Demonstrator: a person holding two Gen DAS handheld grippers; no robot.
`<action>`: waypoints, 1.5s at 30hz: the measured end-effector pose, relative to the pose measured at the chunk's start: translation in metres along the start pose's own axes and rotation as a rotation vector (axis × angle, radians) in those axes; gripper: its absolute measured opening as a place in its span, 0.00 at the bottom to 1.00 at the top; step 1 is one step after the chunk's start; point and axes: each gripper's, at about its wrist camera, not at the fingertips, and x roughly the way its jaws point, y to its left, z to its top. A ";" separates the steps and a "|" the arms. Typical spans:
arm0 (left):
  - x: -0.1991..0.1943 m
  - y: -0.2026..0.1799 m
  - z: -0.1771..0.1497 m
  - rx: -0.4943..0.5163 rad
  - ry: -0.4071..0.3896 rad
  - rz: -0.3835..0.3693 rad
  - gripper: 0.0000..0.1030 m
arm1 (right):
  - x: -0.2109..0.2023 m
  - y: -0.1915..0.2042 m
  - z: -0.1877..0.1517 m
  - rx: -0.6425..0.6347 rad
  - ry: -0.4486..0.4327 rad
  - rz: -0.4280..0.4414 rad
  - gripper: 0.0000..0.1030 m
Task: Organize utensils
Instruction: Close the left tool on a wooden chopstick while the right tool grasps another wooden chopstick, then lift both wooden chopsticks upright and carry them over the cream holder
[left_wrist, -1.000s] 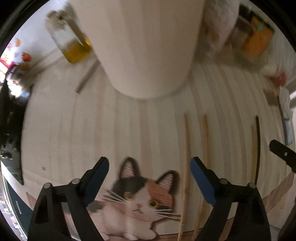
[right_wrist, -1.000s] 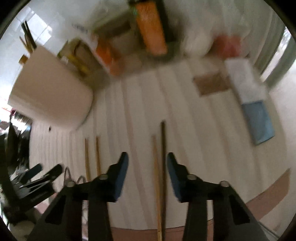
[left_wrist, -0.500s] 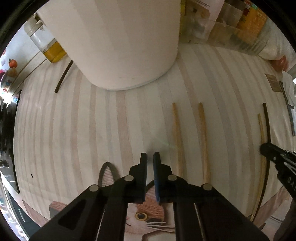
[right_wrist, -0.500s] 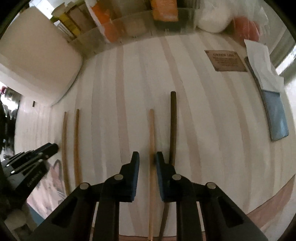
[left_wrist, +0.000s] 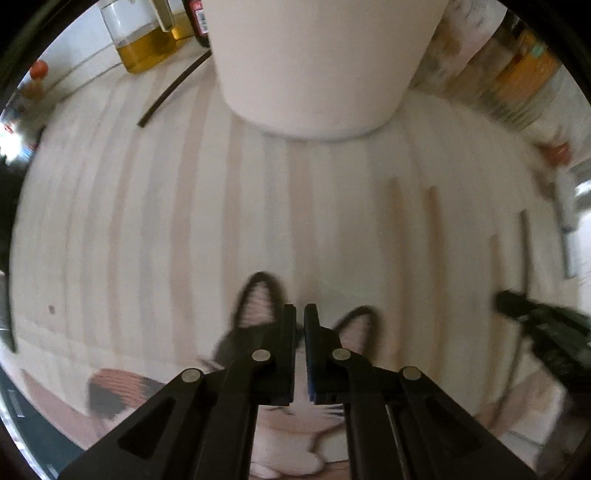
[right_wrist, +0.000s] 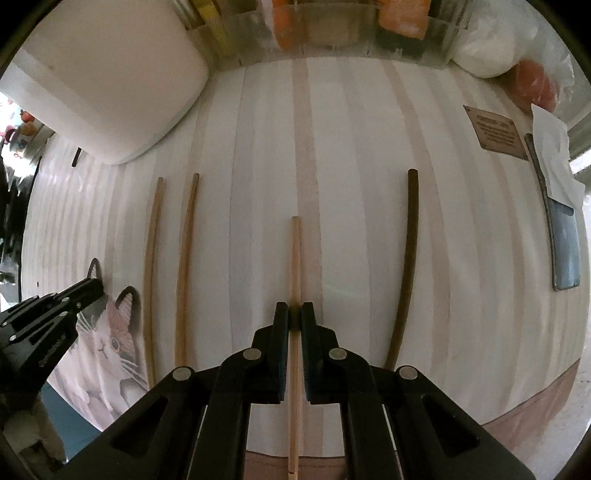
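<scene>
My right gripper (right_wrist: 295, 310) points down at the striped mat (right_wrist: 351, 147), its jaws closing tight, pads pressing a light wooden chopstick (right_wrist: 294, 251) that lies between them. A dark chopstick (right_wrist: 410, 240) lies to its right, and two more wooden chopsticks (right_wrist: 153, 251) (right_wrist: 186, 240) to its left. My left gripper (left_wrist: 300, 314) is shut with nothing between its fingers, hovering over the cat picture (left_wrist: 258, 295) on the mat; it also shows at the right wrist view's left edge (right_wrist: 88, 291). A tall white container (left_wrist: 317, 55) stands just behind.
A dark stick (left_wrist: 170, 92) lies left of the container, near an oil bottle (left_wrist: 144, 40). A clear organizer with packets (right_wrist: 332, 33) lines the back edge. A brown card (right_wrist: 495, 133), white paper (right_wrist: 554, 147) and a flat blue-grey item (right_wrist: 563, 240) lie at the right.
The left jaws went from wide open to shut on nothing. The right jaws narrowed and came down around the light chopstick. Both grippers sank closer to the mat.
</scene>
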 end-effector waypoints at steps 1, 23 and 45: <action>-0.001 0.000 0.003 -0.005 -0.001 -0.029 0.06 | 0.001 0.000 0.002 0.001 0.003 0.003 0.07; 0.018 -0.034 0.022 0.108 -0.001 0.100 0.04 | 0.011 -0.026 0.023 0.043 0.041 0.000 0.07; -0.003 -0.004 0.013 0.075 -0.027 0.076 0.04 | 0.014 0.015 0.018 -0.075 0.018 -0.104 0.07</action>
